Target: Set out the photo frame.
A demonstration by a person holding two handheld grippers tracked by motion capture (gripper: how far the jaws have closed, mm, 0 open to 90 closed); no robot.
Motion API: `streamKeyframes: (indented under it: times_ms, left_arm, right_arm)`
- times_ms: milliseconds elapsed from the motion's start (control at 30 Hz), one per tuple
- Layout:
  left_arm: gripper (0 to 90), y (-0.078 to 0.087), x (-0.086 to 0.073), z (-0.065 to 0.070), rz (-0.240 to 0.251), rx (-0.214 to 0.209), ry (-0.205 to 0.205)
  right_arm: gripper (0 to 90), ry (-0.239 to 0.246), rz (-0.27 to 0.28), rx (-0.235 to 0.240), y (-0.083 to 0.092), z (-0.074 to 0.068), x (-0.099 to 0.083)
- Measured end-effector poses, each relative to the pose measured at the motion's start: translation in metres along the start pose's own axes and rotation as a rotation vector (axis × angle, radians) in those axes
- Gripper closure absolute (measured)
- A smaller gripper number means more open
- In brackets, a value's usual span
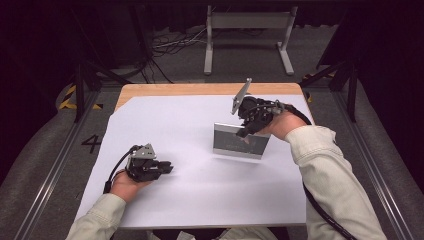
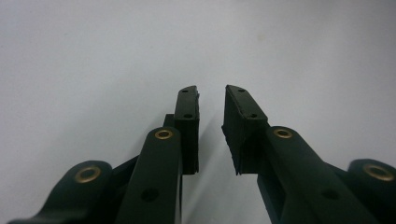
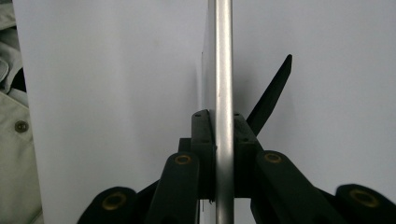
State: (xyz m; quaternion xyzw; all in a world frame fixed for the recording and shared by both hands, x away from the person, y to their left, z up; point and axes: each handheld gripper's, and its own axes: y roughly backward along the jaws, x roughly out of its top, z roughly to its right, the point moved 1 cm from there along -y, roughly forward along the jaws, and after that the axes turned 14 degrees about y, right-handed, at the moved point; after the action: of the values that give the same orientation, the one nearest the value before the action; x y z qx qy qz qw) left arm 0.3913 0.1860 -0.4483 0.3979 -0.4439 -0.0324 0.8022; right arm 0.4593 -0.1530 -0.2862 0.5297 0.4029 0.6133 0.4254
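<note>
Holding one picture frame [image 1: 241,141] upright on the white sheet [image 1: 200,190], the right tongs [image 1: 243,132] pinch its silver top edge [image 3: 223,70] near one end, jaws pressed flat on both faces. The grip from above looks meant to keep the frame vertical while its black back stand [image 3: 273,91], splayed out behind, finds footing; the frame stands right of centre on the surface [image 1: 150,89], toward the far side. The left tongs [image 1: 167,168] rest low near the front left, well apart from the frame, jaws parted by a narrow gap with nothing between them, likely parked so as not to crowd the working hand. Count: one frame, one stand, two tongs, one sheet. The frame's bottom edge appears to touch the sheet, though whether it bears its own weight cannot be told. A sleeve [image 1: 325,165] covers the right forearm.
</note>
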Motion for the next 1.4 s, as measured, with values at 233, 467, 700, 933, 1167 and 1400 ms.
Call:
streamKeyframes:
  times_ms: [233,467,700,933,1167,1400]
  left_arm:
    - [75.6,0.001,-0.001,0.000,-0.002,0.000,0.002]
    - [75.6,0.000,-0.001,0.000,-0.005,-0.001,0.003]
    - [75.6,0.000,-0.001,0.000,-0.004,-0.001,0.005]
    - [75.6,-0.001,-0.001,0.000,-0.005,-0.002,0.005]
    - [75.6,-0.001,0.000,0.000,-0.007,-0.003,0.001]
    - [75.5,-0.002,0.001,0.000,-0.007,-0.004,-0.001]
  right_arm:
    - [83.1,0.051,-0.008,0.024,-0.007,0.000,0.002]
    - [83.0,0.096,-0.015,0.045,-0.014,-0.001,0.005]
    - [83.1,0.139,-0.026,0.062,-0.019,-0.002,0.006]
    - [83.0,0.177,-0.019,0.067,-0.022,-0.002,0.005]
    - [81.1,0.200,-0.030,0.039,-0.021,-0.002,0.004]
    - [71.2,0.139,-0.001,-0.013,-0.016,0.001,0.002]
